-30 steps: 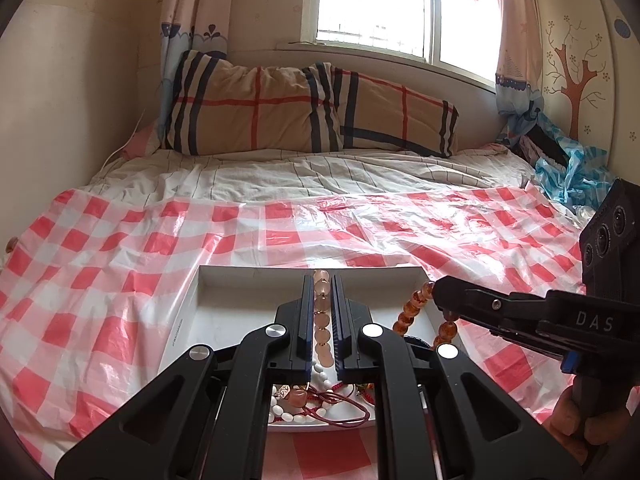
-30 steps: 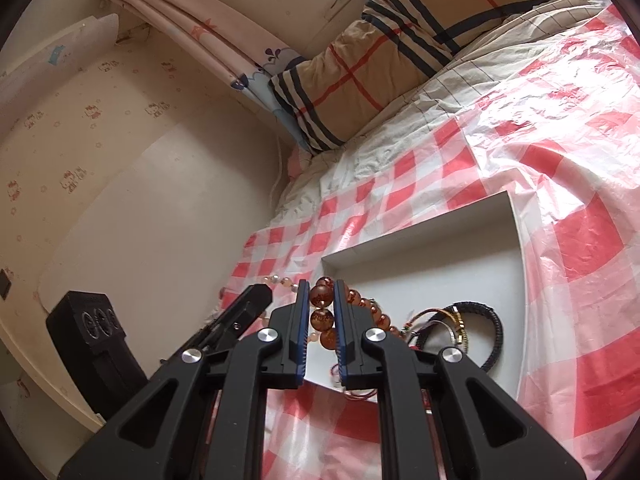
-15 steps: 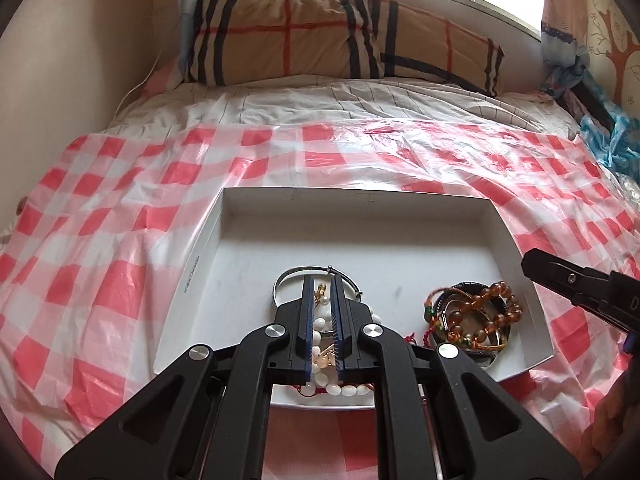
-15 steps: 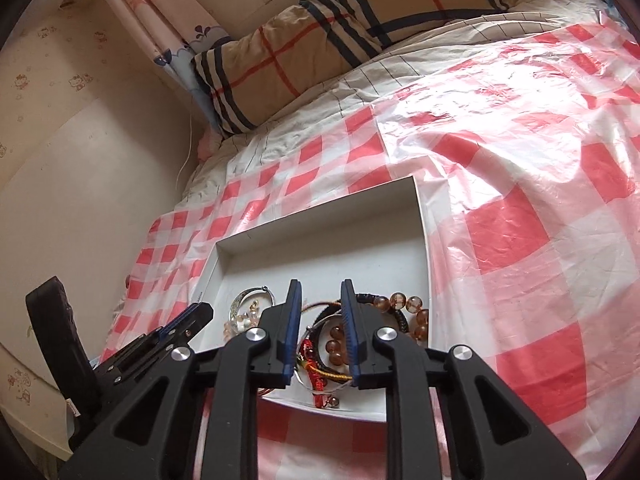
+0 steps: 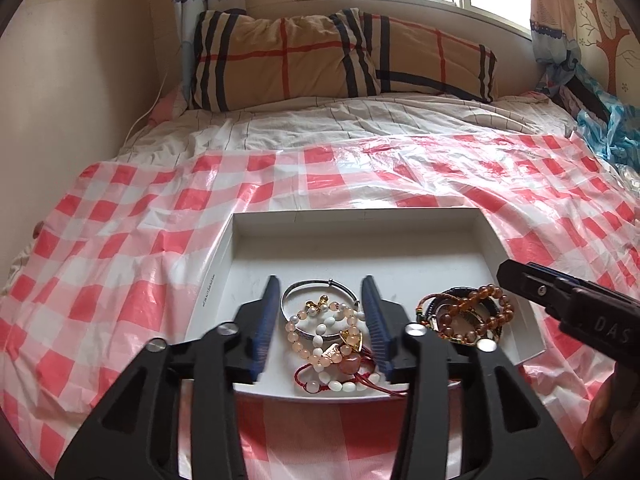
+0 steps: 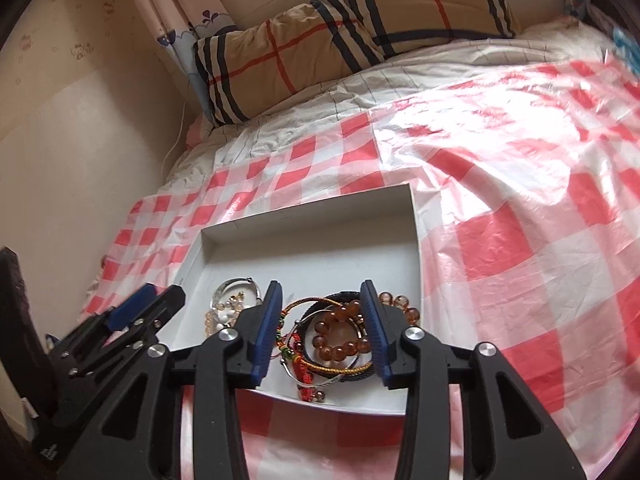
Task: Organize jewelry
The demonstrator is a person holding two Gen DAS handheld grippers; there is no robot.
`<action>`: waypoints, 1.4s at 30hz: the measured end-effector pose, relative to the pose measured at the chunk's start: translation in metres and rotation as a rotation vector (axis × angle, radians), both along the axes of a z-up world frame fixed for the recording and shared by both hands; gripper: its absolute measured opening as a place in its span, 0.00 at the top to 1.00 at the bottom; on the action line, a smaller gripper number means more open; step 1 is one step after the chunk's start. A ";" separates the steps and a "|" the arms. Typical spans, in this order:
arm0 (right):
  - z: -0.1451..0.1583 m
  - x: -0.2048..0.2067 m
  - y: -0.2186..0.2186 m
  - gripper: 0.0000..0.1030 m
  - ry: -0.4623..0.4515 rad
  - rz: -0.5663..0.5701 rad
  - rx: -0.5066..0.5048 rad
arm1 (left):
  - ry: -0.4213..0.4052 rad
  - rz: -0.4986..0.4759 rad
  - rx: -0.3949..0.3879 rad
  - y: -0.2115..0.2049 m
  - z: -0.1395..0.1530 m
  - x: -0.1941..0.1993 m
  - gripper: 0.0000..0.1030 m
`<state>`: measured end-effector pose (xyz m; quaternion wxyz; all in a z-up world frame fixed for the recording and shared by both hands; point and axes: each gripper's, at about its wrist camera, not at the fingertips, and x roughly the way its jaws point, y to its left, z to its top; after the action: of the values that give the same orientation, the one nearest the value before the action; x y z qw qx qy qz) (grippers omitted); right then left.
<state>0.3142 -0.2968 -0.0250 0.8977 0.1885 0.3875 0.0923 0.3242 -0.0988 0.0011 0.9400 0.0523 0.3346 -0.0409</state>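
Observation:
A shallow white box (image 5: 360, 240) (image 6: 320, 236) lies on the red-checked plastic sheet. In its near left part lie a pink and white bead bracelet (image 5: 320, 336) (image 6: 218, 316), a silver bangle (image 5: 304, 292) and red cord. In its near right part lie an amber bead bracelet (image 5: 472, 312) (image 6: 340, 340) and dark cord bracelets. My left gripper (image 5: 320, 320) is open and empty above the pink beads. My right gripper (image 6: 322, 324) is open and empty above the amber beads; it also shows at the right edge of the left wrist view (image 5: 560, 296).
The bed's checked sheet (image 5: 120, 240) surrounds the box. A plaid pillow (image 5: 340, 56) lies at the head under the window. A wall (image 5: 60, 100) runs along the left. Blue cloth (image 5: 612, 128) lies at the far right.
Both grippers have opened wide and let go of their bracelets, which now lie in the box. One second ago each gripper held its beads lifted above the box.

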 end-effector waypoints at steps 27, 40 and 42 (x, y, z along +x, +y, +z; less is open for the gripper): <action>0.126 -0.242 0.015 0.20 -0.147 -0.032 -0.249 | -0.079 -0.062 0.006 0.017 0.114 -0.254 0.11; 0.129 -0.356 0.029 0.11 -0.106 -0.012 -0.290 | -0.047 -0.062 0.037 0.042 0.117 -0.360 0.08; 0.128 -0.368 0.030 0.10 -0.098 -0.015 -0.288 | -0.041 -0.061 0.039 0.044 0.114 -0.375 0.08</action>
<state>-0.0536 -0.2666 0.1026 0.9340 0.0556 0.3509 0.0382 -0.0503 -0.0545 0.1148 0.9438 0.0819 0.3142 -0.0619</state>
